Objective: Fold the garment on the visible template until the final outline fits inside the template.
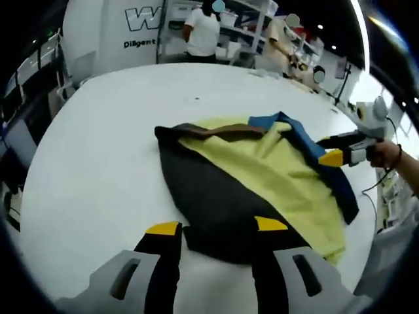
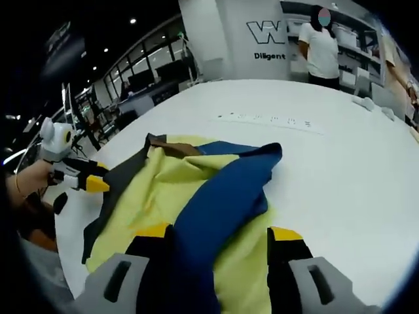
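Left gripper (image 1: 216, 227), jaws apart, straddles the dark near edge of the garment (image 1: 262, 176) on the table (image 1: 98, 144). Right gripper (image 2: 222, 234), jaws apart, straddles its blue sleeve (image 2: 229, 196). Bare table surrounds the garment; 2 people (image 1: 203, 29) stand beyond.

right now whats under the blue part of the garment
The blue panel lies over the yellow fabric, which shows on both sides of it. Whatever is beneath that, table or template, is covered.
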Tool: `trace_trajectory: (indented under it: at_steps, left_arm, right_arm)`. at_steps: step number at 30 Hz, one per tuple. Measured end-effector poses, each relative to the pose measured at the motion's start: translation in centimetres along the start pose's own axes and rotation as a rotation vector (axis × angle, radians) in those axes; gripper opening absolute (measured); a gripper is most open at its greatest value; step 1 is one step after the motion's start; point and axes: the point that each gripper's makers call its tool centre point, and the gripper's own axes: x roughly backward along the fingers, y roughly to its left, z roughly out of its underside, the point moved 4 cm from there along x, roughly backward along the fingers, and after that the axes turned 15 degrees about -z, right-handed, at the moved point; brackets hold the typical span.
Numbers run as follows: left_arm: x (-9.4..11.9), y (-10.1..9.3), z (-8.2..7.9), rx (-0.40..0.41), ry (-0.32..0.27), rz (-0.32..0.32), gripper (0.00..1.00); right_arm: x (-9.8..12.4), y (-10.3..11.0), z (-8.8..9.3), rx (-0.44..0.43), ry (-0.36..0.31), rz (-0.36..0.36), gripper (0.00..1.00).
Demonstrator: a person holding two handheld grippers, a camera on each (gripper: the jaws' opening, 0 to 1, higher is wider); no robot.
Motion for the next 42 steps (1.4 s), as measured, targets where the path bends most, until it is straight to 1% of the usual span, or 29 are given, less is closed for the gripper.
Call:
trace_trajectory:
  at_steps: [4, 6, 7, 8, 9, 10, 11, 13, 14, 16, 17, 18, 19, 21, 26, 27, 31, 37, 40, 42]
  left_arm:
    - [-0.4, 0.0, 0.5, 0.005, 0.013, -0.009, 0.39]
    - [-0.5, -0.2, 0.8, 0.014, 0.019, -0.011, 0.37]
    - [-0.6, -0.2, 0.9, 0.012, 0.016, -0.016, 0.36]
    - [-0.6, -0.2, 0.8, -0.008, 0.01, -0.025, 0.34]
    - [-0.5, 0.0, 0.9, -0.04, 0.008, -0.04, 0.32]
    - [-0.5, 0.1, 1.0, -0.056, 0.012, -0.057, 0.29]
    - [-0.5, 0.1, 1.1, -0.069, 0.01, -0.06, 0.25]
    - [-0.4, 0.1, 1.3, -0.074, 0.007, -0.062, 0.2]
    - [-0.4, 0.2, 1.3, -0.07, 0.004, -0.059, 0.18]
    - [-0.3, 0.1, 1.4, -0.071, 0.004, -0.055, 0.12]
    - [-0.2, 0.1, 1.4, -0.08, -0.001, -0.051, 0.08]
    - [-0.1, 0.0, 1.4, -0.084, -0.004, -0.047, 0.07]
    - [-0.1, 0.0, 1.4, -0.087, -0.007, -0.051, 0.06]
    - [0.1, 0.1, 1.3, -0.126, -0.012, -0.051, 0.05]
    - [1.0, 0.6, 1.1, -0.163, -0.024, -0.057, 0.05]
    - [1.3, 0.8, 1.1, -0.181, -0.022, -0.053, 0.05]
    - [1.9, 1.9, 1.3, -0.197, -0.018, -0.055, 0.04]
    - [2.3, 3.8, 1.7, -0.225, 0.01, -0.073, 0.04]
    - [2.5, 4.6, 1.9, -0.236, 0.021, -0.079, 0.04]
    - [2.5, 5.2, 1.9, -0.263, 0.028, -0.084, 0.04]
  right_arm:
    - [0.0, 0.9, 0.3, 0.004, -0.003, -0.01, 0.43]
    - [0.0, 1.1, 0.5, 0.019, 0.008, -0.005, 0.39]
    - [0.0, 1.1, 0.8, 0.032, 0.021, 0.0, 0.35]
    - [0.0, 1.2, 0.9, 0.035, 0.023, 0.004, 0.31]
    - [0.0, 1.1, 1.0, 0.035, 0.032, 0.007, 0.27]
    - [0.1, 0.9, 1.3, 0.012, 0.044, 0.023, 0.22]
    - [0.1, 0.7, 1.5, -0.012, 0.056, 0.033, 0.2]
    - [0.0, 0.9, 1.4, -0.017, 0.033, 0.014, 0.17]
    - [0.0, 0.9, 1.4, -0.034, 0.029, 0.016, 0.16]
    - [0.1, 0.9, 1.4, -0.03, 0.028, 0.015, 0.12]
    - [0.2, 0.9, 1.4, -0.027, 0.027, 0.017, 0.09]
    - [0.3, 0.9, 1.4, -0.024, 0.027, 0.022, 0.03]
    - [0.4, 0.8, 1.4, -0.019, 0.031, 0.023, 0.0]
    - [0.7, 0.7, 1.3, -0.011, 0.038, 0.03, 0.0]
    - [1.6, 0.4, 1.0, -0.005, 0.038, 0.044, 0.0]
    - [1.8, 0.4, 0.9, -0.006, 0.039, 0.043, 0.0]
    - [2.7, 0.1, 0.7, -0.044, 0.033, 0.044, 0.0]
    - [3.6, 0.2, 0.8, -0.095, 0.039, 0.027, 0.0]
    - [4.1, 0.6, 0.7, -0.142, 0.035, -0.005, 0.0]
    - [4.5, 0.6, 0.6, -0.15, 0.036, -0.011, 0.0]
